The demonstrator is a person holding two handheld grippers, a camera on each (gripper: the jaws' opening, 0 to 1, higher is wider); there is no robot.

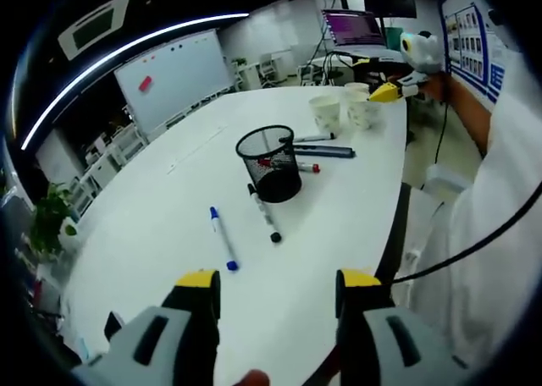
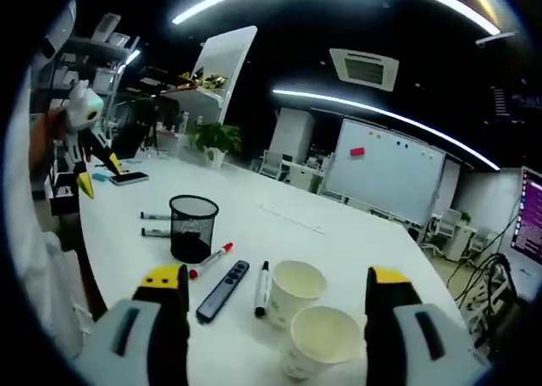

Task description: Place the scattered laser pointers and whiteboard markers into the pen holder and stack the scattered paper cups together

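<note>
Both claws hung wide apart and empty over the white table (image 1: 152, 225): the left claw (image 1: 275, 289) low at the near edge, the right claw (image 2: 275, 289) just short of the cups. From the left claw, nearest lay a blue marker (image 1: 223, 239), then a black marker (image 1: 263, 212), its far end right at the foot of the mesh pen holder (image 1: 271, 163). A red marker (image 1: 306, 168) lay just beside the holder, a dark laser pointer (image 1: 325, 151) and another pen (image 1: 310, 138) past it, and three paper cups (image 1: 325, 113) stood farthest off. From the right claw, two paper cups (image 2: 294, 289) stood upright and nearly touching, a black marker (image 2: 262, 289) just beside the near one, and the holder sat beyond. Nothing was sorted yet, by my reading. Risks ahead: thin markers lay flat, so jaws could skid or roll one off the edge; a hard squeeze could crush a light cup; a careless drop could tip the holder.
</note>
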